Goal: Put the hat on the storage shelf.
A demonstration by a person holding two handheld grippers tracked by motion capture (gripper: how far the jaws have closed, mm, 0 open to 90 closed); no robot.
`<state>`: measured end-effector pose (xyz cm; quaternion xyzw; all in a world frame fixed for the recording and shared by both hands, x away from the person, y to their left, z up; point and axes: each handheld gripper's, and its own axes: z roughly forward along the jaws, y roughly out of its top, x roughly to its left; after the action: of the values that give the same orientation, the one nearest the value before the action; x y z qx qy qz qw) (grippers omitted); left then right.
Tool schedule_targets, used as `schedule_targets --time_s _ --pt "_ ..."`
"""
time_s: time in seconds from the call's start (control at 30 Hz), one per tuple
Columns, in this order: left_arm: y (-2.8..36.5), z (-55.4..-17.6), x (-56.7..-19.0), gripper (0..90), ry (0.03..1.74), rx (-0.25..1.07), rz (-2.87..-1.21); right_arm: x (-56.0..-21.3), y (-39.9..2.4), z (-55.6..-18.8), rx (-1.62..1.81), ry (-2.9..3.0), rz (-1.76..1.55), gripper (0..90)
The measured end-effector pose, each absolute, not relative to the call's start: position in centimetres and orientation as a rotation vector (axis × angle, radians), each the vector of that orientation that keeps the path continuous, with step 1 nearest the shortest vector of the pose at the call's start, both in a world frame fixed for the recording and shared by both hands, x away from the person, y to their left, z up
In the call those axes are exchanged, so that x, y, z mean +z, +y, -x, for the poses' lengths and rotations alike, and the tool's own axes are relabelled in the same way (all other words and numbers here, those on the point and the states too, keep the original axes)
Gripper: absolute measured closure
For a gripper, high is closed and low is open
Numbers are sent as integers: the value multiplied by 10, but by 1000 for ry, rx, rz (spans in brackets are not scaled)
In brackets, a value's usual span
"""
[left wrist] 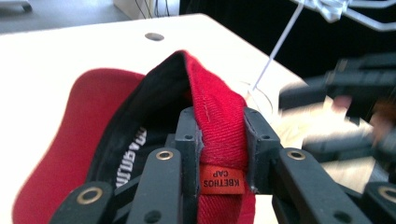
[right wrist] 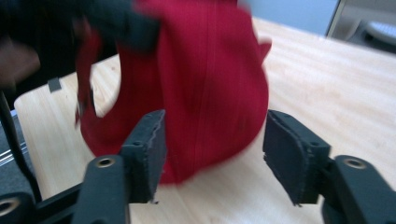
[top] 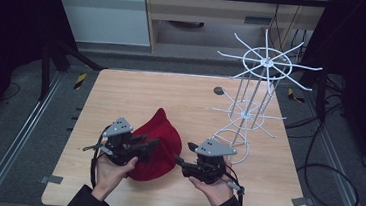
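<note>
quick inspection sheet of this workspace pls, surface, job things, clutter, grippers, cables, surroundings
surface: wooden table, bare wood with a small dark round hole.
job's things: red cap lifted at one edge; white wire rack upright at the far right.
clutter: nothing seen.
grippers: left gripper clamps the cap's fabric; right gripper has jaws apart, off the cap.
cables: black cable looped on the floor at the right.
surroundings: grey floor, dark curtains.

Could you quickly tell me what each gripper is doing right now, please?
Left gripper: shut on the red cap.
Right gripper: open, holding nothing; the cap is just beyond its jaws.
</note>
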<state>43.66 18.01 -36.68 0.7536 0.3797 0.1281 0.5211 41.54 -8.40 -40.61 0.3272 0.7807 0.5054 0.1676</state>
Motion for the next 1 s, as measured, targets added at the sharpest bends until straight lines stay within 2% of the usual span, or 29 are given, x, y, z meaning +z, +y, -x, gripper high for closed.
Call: schedule_targets --time_s 0.23,0.47,0.57,0.6,0.63,0.67,0.7,0.77,1.0 --pt "174 -441 -341 704 893 387 -1777 -442 -80 -424 1529 2232 -1031 337" --pt "167 -444 -335 704 890 427 -1768 -440 -67 -427 1691 2178 -1046 367" --pt "165 -444 -332 704 889 432 -1755 -438 -59 -428 1670 2172 -1053 459" --pt "165 -444 -331 704 887 437 -1750 -439 -57 -429 1666 2184 -1059 529" --pt "165 -444 -330 703 886 434 -1746 -440 -54 -432 1650 2207 -1090 662" --pt "165 -444 -329 703 882 434 -1748 -440 -54 -432 1650 2207 -1090 662" --pt "166 -444 -329 703 880 431 -1744 -441 -54 -434 1642 2210 -1095 734" --pt "167 -443 -329 703 878 435 -1740 -436 -54 -436 1602 2186 -1093 802" --pt "191 -432 -328 700 892 443 -1682 -410 -64 -435 1514 2088 -1025 809"
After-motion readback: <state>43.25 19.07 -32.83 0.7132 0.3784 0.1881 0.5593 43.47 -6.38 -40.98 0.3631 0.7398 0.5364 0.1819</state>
